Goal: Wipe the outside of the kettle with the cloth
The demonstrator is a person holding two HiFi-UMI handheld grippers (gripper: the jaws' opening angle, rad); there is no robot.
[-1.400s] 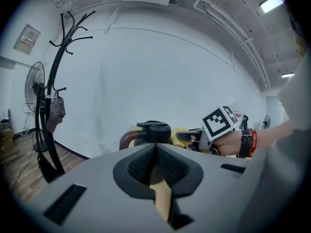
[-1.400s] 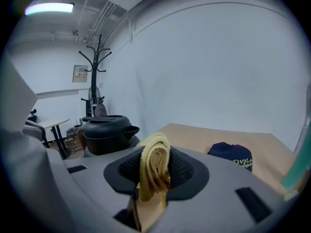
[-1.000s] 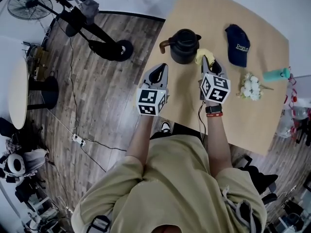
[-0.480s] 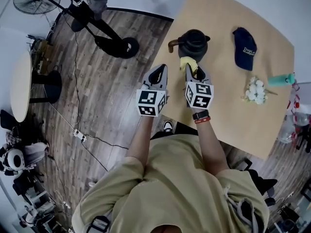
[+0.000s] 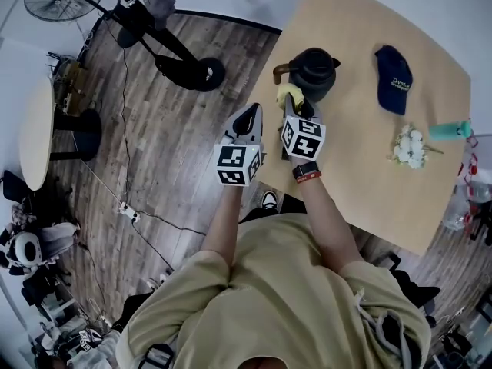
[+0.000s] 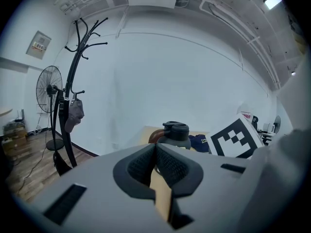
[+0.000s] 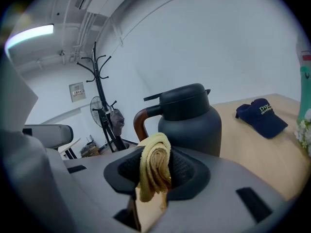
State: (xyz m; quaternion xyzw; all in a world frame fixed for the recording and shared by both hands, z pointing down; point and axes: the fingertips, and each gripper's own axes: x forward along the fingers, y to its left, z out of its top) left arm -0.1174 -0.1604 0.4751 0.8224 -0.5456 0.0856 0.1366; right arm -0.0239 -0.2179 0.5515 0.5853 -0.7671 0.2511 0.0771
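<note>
In the head view, the black kettle is seen on the wooden table, just ahead of the right gripper, which is clamped on a yellow cloth. Contact between cloth and kettle cannot be made out. The left gripper is held alongside.

In the left gripper view, the ribbed jaws are pressed together on nothing, and the kettle's lower body is hidden behind them.

In the right gripper view, the soft rolled cloth is pinched between the jaws, with the smooth, rounded kettle right behind.
</note>
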